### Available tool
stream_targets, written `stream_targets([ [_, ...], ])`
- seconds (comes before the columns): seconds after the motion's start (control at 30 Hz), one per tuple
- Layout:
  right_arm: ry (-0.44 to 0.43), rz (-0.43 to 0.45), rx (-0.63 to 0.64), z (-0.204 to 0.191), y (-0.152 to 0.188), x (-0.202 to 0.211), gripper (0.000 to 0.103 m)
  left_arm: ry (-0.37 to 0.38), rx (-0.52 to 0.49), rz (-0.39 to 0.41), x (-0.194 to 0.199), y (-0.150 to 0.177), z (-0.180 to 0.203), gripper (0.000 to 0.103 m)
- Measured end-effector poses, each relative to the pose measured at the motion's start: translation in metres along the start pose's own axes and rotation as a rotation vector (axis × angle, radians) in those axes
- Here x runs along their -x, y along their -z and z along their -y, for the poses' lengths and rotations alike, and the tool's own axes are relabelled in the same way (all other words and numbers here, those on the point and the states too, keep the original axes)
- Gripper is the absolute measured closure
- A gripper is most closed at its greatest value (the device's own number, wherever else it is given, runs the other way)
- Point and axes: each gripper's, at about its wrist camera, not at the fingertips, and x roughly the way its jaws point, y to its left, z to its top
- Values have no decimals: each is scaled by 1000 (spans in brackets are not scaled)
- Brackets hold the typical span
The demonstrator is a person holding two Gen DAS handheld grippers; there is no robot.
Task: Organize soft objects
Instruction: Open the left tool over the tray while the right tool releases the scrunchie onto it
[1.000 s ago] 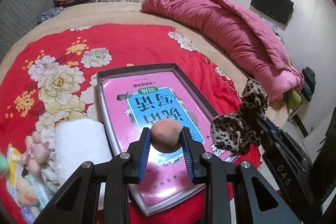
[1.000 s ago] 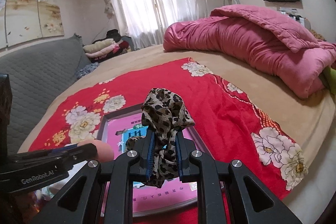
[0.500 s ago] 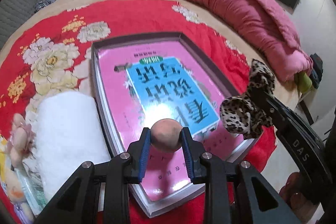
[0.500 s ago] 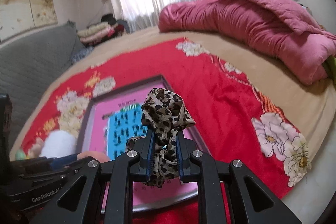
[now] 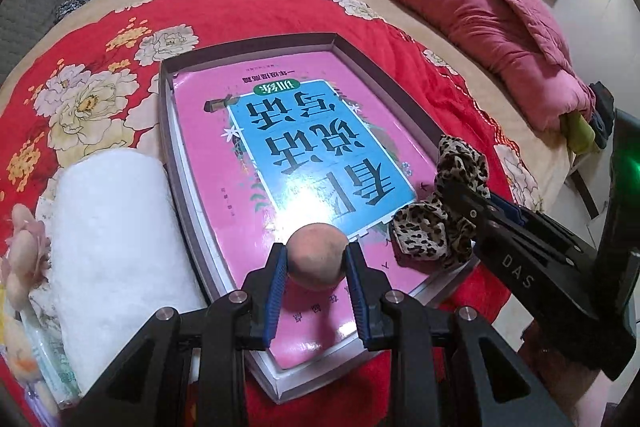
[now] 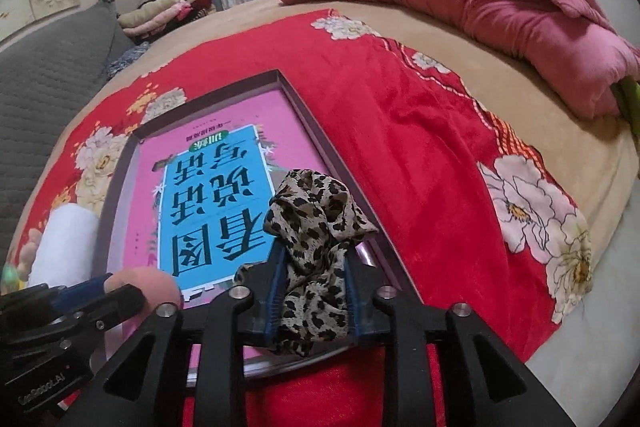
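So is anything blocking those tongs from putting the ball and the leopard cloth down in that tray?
Nothing visible does. The peach ball in the left tongs and the leopard cloth in the right tongs hang over the tray, with only the pink book lying flat inside it.

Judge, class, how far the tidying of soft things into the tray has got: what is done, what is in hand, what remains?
Done: nothing soft lies loose in the tray yet; only a pink book fills it. In hand: the left gripper clamps a peach ball above the book; the right gripper, jaws just opening, has the leopard scrunchie between them over the tray. Left: the white roll and plush toy beside the tray.
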Motion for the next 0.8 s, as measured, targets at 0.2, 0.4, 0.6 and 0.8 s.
stream_targets([
  [0.2, 7, 0, -10, 1, 2, 2, 58, 1, -16, -19, 3, 3, 3, 73],
  [0.4, 12, 43, -31, 5, 3, 13, 46, 11, -16, -29, 6, 8, 2, 73],
  [0.6, 18, 74, -42, 7, 3, 23, 44, 24, -19, -40, 8, 12, 4, 73],
  [0.8, 14, 73, -35, 4, 7, 26, 42, 29, -20, -74, 8, 22, 4, 73],
])
